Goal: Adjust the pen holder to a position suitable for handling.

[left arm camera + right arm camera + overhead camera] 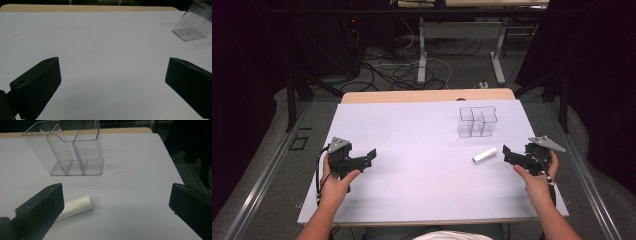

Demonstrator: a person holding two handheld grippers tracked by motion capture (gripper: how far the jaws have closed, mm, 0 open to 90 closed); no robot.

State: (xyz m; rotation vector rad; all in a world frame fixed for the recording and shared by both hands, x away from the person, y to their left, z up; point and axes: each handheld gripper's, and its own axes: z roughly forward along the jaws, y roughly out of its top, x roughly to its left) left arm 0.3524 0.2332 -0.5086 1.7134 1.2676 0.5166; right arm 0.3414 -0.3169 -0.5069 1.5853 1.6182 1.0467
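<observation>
A clear plastic organizer (477, 121) with several compartments stands upright on the right half of the white table (412, 130). In front of it a short white tube (484, 155) lies on its side. My right gripper (508, 154) rests just right of the tube, open and holding nothing. In the right gripper view the tube (75, 207) lies beside the left jaw, with the organizer (72, 152) beyond and the right gripper (116, 188) spread wide. My left gripper (368, 158) sits at the table's left, open. In the left gripper view the left gripper (113, 65) frames bare table, with the organizer (192, 25) at the far right.
A wooden strip (427, 95) runs along the table's far edge. Behind it, cables (397, 70) lie on the floor beside the white legs of another table (422, 55). Both of the person's forearms come in from the near edge.
</observation>
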